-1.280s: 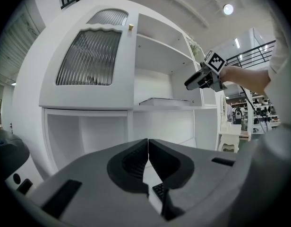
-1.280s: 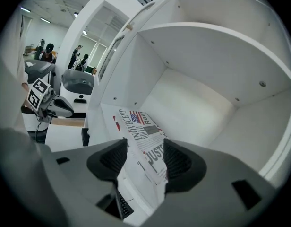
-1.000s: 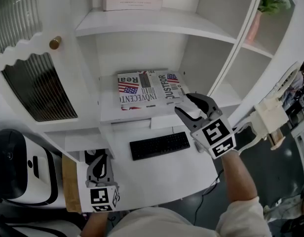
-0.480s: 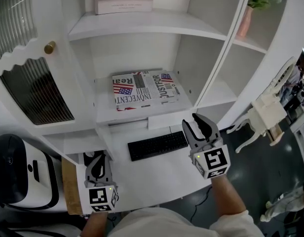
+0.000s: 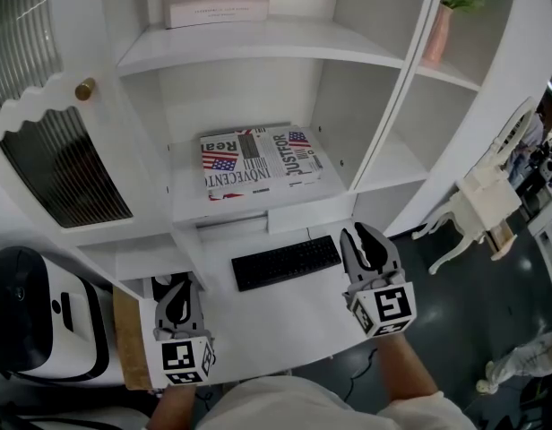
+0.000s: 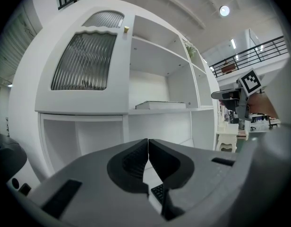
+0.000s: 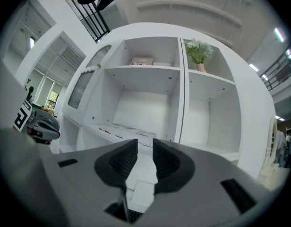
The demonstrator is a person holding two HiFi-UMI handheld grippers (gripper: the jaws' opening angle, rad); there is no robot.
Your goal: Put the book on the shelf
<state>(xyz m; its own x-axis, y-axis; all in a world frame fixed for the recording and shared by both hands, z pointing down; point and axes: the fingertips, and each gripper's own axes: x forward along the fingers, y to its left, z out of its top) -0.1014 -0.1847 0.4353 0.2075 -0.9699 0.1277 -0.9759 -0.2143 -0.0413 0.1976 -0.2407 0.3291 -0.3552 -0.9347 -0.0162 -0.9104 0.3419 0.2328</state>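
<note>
Although the right gripper (image 5: 363, 238) is the one nearer to the book, it holds nothing. Its jaws have just been closing, and in the right gripper view they stand apart by only a narrow gap with nothing between them. The left gripper (image 5: 178, 294) is fully closed, its two tips touching on nothing, and it hangs low over the near left corner of the desk (image 5: 285, 321), well apart from the book. Going outward from the right gripper, the first thing is the black keyboard (image 5: 287, 262), which lies just beside its jaws on the left. Beyond the keyboard and higher up comes the shelf (image 5: 188, 195), and on it the book (image 5: 258, 159) lies flat, cover up. So the book is ahead of the right gripper, above it and a little to the left, and neither gripper touches it. Its long side runs left to right across the opening, parallel to the front edge of the shelf, and its right end is near the upright side wall. I judge that the book is already in its place. The coming move then probably asks only that the right gripper stays clear of the book's front edge, or gives it a small push toward the back if it must sit deeper.
</note>
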